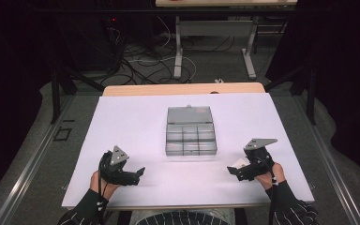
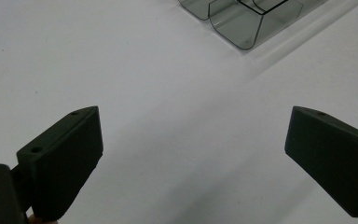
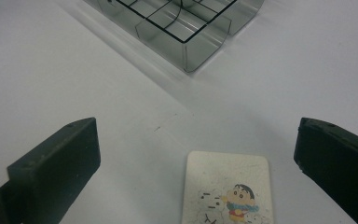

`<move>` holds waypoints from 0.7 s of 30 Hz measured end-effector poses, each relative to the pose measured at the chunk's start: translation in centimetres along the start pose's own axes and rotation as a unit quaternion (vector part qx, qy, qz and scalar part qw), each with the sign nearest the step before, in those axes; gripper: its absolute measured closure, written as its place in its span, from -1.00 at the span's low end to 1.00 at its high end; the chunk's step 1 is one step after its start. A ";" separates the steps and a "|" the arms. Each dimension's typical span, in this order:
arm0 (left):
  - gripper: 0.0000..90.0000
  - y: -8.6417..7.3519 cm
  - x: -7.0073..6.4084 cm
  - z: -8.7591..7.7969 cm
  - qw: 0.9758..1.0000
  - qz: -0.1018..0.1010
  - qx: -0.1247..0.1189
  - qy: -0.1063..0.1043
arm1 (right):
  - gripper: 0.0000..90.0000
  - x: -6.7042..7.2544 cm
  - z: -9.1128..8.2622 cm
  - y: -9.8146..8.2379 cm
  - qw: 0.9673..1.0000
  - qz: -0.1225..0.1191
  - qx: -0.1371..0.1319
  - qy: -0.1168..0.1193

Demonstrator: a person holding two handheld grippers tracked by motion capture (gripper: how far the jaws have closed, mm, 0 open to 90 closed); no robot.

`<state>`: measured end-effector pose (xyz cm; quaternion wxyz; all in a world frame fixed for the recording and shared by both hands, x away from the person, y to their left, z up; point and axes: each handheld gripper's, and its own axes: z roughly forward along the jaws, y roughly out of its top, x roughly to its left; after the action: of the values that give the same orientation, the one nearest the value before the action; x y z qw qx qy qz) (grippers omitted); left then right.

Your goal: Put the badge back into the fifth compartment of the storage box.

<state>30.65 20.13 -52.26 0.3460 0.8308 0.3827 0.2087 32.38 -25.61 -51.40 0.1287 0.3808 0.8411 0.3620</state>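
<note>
A clear compartmented box (image 1: 191,131) is being shown lying open at the middle of the white worktop (image 1: 136,117), its lid folded back on the far side and its divided tray turned toward the person. The left gripper (image 1: 138,172) is being held low over the near left part of the worktop, well apart from the box; in the left gripper view its fingers (image 2: 65,158) are being kept wide apart with bare worktop between them, and a corner of the box (image 2: 242,23) is being seen at the upper edge. The right gripper (image 1: 234,171) is being held over the near right part of the worktop. In the right gripper view its fingers (image 3: 56,163) are likewise being kept wide apart, nothing being clamped, and a small white card (image 3: 228,191) printed with a cartoon figure is being seen lying flat on the worktop between them, nearer the right-hand finger, touched by neither. The card is lying near the front right corner of the box (image 3: 186,28), apart from it.
</note>
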 end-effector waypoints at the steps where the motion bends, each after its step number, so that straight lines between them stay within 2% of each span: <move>1: -0.91 0.0 0.0 0.0 1.000 0.002 0.004 -0.001 | -1.00 0.1 0.1 -0.1 1.000 0.002 -0.006 0.000; 4: -0.91 0.0 -0.1 0.0 1.000 -0.001 -0.003 0.000 | -1.00 0.2 0.2 -0.1 1.000 -0.005 0.000 -0.002; 6: -0.91 0.1 0.1 -0.1 1.000 0.004 0.002 -0.003 | -1.00 0.3 0.1 -0.2 1.000 -0.004 0.007 -0.002; 11: -0.92 0.2 0.0 0.1 1.000 0.000 -0.001 -0.006 | -1.00 0.4 0.3 -0.5 0.999 -0.002 0.031 -0.004; 13: -0.92 0.2 -0.1 0.2 1.000 -0.001 -0.004 -0.007 | -1.00 0.4 0.4 -0.6 0.999 0.003 0.033 -0.003; 14: -0.92 0.2 -0.1 0.2 1.000 -0.001 -0.004 -0.007 | -1.00 0.3 0.5 -0.7 1.000 0.005 0.025 -0.001; 17: -0.92 0.2 0.0 0.1 1.000 0.000 -0.001 -0.009 | -1.00 0.2 0.5 -0.8 0.999 0.010 0.033 -0.007; 20: -0.92 0.3 -0.1 0.2 1.000 0.002 -0.003 -0.007 | -1.00 0.2 0.5 -1.0 0.999 0.009 0.040 -0.013; 21: -0.92 0.3 -0.1 0.2 1.000 0.003 -0.003 -0.008 | -0.99 0.1 0.5 -1.0 0.999 0.002 0.041 -0.009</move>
<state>30.84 19.78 -52.14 0.3511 0.8324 0.3770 0.2040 32.03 -25.70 -52.47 0.1194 0.3909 0.8532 0.3242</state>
